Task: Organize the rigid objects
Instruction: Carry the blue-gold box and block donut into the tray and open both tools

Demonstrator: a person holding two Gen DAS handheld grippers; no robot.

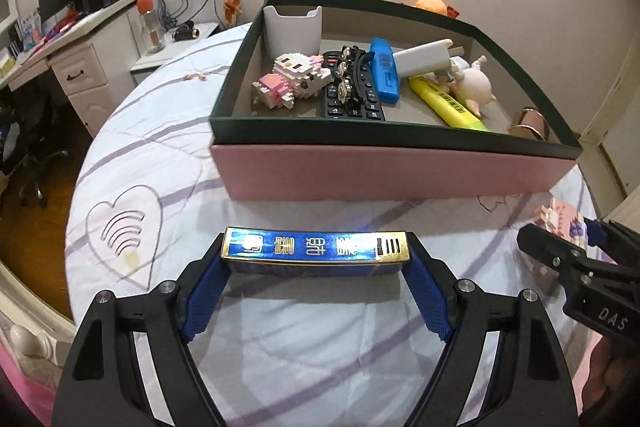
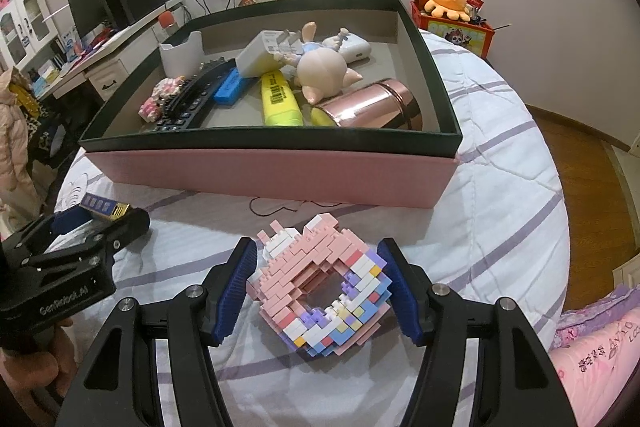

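Left gripper (image 1: 316, 267): closed on the blue box (image 1: 316, 249), one pad at each short end.
Blue box axis: long side runs left to right, printed face up, over the white quilt (image 1: 168, 163).
Right gripper (image 2: 318, 287): pads touch both sides of the pink brick block (image 2: 320, 281), tilted, hollow middle facing up.
Ahead: pink storage box (image 2: 280, 175), near both grippers, holding yellow highlighter (image 2: 278, 99), remote (image 1: 348, 95), pig figure (image 2: 320, 69), rose-gold can (image 2: 372, 105).
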